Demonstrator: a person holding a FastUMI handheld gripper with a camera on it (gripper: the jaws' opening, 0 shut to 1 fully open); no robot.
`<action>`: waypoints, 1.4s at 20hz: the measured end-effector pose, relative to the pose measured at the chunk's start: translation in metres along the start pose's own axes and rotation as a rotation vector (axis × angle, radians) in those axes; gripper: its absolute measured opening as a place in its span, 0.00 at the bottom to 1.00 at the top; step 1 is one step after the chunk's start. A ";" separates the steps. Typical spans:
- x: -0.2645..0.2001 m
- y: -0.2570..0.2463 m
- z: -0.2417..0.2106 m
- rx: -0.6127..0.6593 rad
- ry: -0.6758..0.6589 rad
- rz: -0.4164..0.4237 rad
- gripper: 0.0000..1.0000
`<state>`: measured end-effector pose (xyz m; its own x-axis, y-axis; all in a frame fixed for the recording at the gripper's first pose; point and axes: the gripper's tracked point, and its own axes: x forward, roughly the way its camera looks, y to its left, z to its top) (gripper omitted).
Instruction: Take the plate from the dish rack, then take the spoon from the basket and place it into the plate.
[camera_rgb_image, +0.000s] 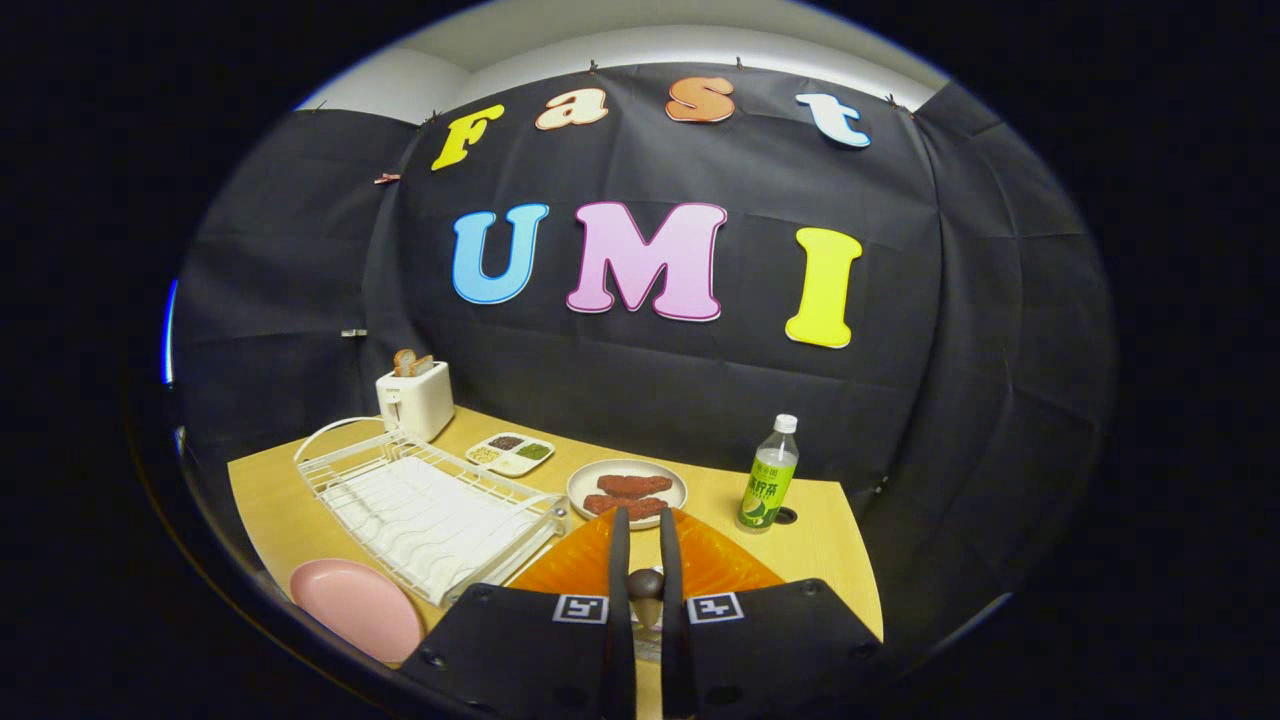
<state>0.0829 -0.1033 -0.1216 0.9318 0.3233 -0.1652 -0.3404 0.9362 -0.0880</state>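
Gripper (645, 560) fingers stand nearly together, clamped from both sides on a dark, rounded piece, apparently the spoon (645, 585), which sits low between them, close to the gripper body; which part of the spoon this is cannot be resolved. Directly beneath and ahead of the fingertips lies the orange basket (720, 565), so the spoon appears to be only just lifted out of it. The pink plate (355, 605) rests flat on the wooden table (810, 545), in front of the white dish rack (430, 510) and to the left of the gripper, well apart from the fingers; the rack slots look empty, so the plate step is judged complete and the transfer remains. Main risk: the grip holds a short, smooth, rounded section, so the spoon may pivot or slip during the swing left. Second risk: the path to the plate passes the near corner of the dish rack, where a hanging spoon end could catch on the wire rim. Third risk: release too high or near the plate edge could let the spoon bounce onto the table. A white dish of reddish food (627, 492) and a green-labelled bottle (768, 487) stand beyond the basket, outside the expected path.
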 end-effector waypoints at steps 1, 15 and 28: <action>-0.008 0.008 0.002 0.005 0.010 0.002 0.14; -0.066 0.095 0.003 0.151 0.038 -0.081 0.14; -0.005 0.273 -0.042 0.115 0.115 0.200 0.14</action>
<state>-0.0198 0.1447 -0.1861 0.8247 0.4917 -0.2796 -0.4937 0.8669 0.0684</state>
